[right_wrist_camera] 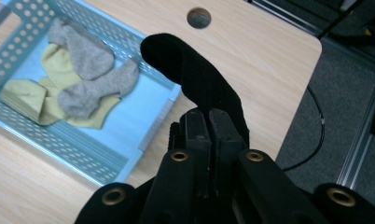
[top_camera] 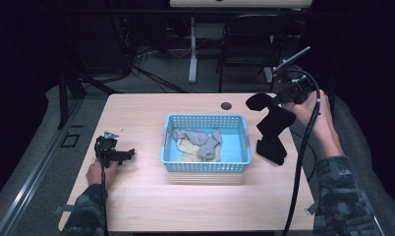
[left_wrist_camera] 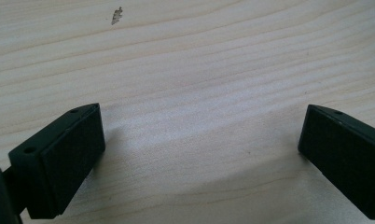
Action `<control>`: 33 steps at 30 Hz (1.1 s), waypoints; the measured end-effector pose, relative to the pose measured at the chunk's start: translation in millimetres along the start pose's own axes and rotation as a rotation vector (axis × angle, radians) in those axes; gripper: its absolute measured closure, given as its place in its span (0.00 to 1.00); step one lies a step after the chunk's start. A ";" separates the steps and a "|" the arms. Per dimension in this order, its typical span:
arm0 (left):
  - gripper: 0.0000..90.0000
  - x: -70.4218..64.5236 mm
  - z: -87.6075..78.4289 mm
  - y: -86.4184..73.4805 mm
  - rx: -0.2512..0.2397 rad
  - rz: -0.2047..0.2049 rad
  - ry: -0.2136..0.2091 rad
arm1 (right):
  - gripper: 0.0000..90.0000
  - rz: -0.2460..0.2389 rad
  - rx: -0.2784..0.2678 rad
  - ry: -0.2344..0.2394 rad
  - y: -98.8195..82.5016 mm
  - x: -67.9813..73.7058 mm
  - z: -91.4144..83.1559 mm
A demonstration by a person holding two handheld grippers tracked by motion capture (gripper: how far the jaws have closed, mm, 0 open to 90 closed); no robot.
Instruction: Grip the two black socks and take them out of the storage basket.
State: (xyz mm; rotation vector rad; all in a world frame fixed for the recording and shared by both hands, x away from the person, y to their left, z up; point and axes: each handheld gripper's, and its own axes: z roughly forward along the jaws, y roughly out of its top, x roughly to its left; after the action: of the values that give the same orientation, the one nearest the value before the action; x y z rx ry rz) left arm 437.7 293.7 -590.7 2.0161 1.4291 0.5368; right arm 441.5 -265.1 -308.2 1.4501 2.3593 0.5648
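A black sock (top_camera: 272, 129) is pinched between the clenched jaws of the right gripper (right_wrist_camera: 209, 122) and is held in the air above the right edge of the tabletop (top_camera: 146, 206), just beside the right wall of the blue basket (top_camera: 205, 165). The step in hand is judged to be the carrying of this sock to the basket, where grey socks (top_camera: 198, 139) and a yellow sock (top_camera: 185, 149) already lie. For that to be done well, the sock should be lifted until its hanging end clears the basket rim, brought over the open floor of the basket, and released only once most of its length is above the inside. The sock's long axis runs steeply, near upright: one end points up and toward the far edge, the other hangs down toward the near right corner. The left gripper (left_wrist_camera: 199, 140) rests near the left edge with its jaws spread wide and nothing between them.
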 end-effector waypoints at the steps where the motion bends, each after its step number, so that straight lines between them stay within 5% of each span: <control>1: 0.00 0.0 0.0 0.0 0.000 0.000 0.000 | 0.98 0.010 0.003 0.001 -3.2 -3.3 1.2; 10: 0.00 0.0 0.0 0.0 0.000 0.001 0.000 | 0.98 0.094 0.067 0.001 -33.8 -29.4 28.1; 18: 0.00 -0.1 -0.1 0.0 0.000 0.000 0.000 | 0.98 0.170 0.160 0.035 -57.0 -45.3 84.9; 21: 0.00 0.0 0.0 0.0 0.000 0.000 0.000 | 0.98 0.202 0.197 0.045 -64.5 -48.9 111.7; 33: 0.00 0.0 0.1 0.0 -0.001 0.001 0.000 | 0.97 0.232 0.252 0.075 -81.1 -45.3 165.4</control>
State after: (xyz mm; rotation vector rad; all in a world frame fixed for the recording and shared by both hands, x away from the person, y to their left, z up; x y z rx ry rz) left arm 437.8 293.7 -590.7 2.0158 1.4280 0.5380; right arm 474.5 -311.5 -489.1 1.8603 2.4057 0.3932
